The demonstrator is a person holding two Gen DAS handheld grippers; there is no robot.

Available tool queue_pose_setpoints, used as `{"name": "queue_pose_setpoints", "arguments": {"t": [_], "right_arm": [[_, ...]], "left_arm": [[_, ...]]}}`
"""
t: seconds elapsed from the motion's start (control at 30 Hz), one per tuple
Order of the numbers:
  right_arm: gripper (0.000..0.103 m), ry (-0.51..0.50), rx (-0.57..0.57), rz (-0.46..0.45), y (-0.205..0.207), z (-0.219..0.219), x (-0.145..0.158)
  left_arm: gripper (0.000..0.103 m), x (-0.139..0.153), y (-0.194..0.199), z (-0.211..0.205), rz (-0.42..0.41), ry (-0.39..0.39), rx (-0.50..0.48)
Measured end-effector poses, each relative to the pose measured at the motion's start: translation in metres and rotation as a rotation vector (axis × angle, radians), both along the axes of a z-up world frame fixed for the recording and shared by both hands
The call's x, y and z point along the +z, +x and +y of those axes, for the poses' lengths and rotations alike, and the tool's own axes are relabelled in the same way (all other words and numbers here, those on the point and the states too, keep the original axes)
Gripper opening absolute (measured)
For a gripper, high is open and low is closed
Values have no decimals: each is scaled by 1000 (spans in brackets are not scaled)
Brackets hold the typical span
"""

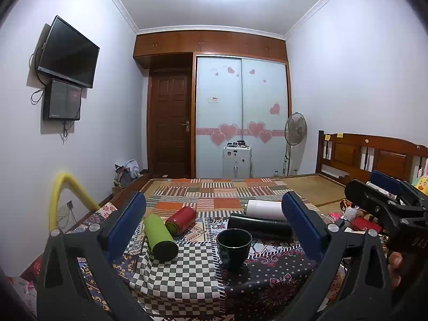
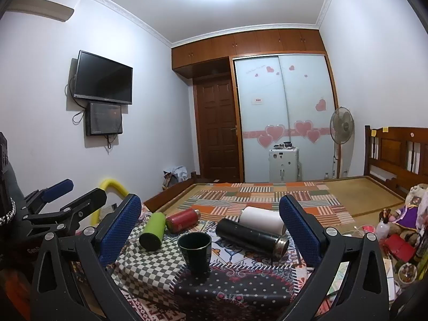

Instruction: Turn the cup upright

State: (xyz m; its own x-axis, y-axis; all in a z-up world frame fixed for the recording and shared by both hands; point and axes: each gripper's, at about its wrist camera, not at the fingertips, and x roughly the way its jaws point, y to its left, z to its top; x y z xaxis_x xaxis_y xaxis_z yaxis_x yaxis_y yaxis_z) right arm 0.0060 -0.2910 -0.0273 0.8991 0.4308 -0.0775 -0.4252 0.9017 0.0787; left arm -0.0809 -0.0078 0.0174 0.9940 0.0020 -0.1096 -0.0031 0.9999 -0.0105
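Note:
A dark green cup (image 1: 234, 247) stands upright with its mouth up on the patterned cloth; it also shows in the right wrist view (image 2: 195, 251). My left gripper (image 1: 214, 227) is open and empty, its blue pads (image 1: 125, 224) spread wide on either side of the cup, short of it. My right gripper (image 2: 211, 224) is also open and empty, with the cup low between its pads (image 2: 299, 227) and apart from them. The right gripper shows in the left wrist view (image 1: 385, 195) at the right edge.
Four flasks lie on their sides behind the cup: green (image 1: 160, 238), red (image 1: 182, 219), black (image 1: 259, 226) and white (image 1: 264, 208). The patchwork cloth (image 1: 187, 275) covers the bed. Clutter and toys (image 2: 396, 230) sit to the right. A wooden headboard (image 1: 374, 155) stands at the right.

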Motion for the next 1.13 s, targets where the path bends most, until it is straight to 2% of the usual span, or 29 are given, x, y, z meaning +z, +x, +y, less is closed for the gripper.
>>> {"name": "queue_pose_setpoints", "arguments": {"t": [1.13], "right_arm": [[103,-10,-3,11,-1,-1,0]], "left_arm": [[103,-5,7,-5,32,-5,-43]]}}
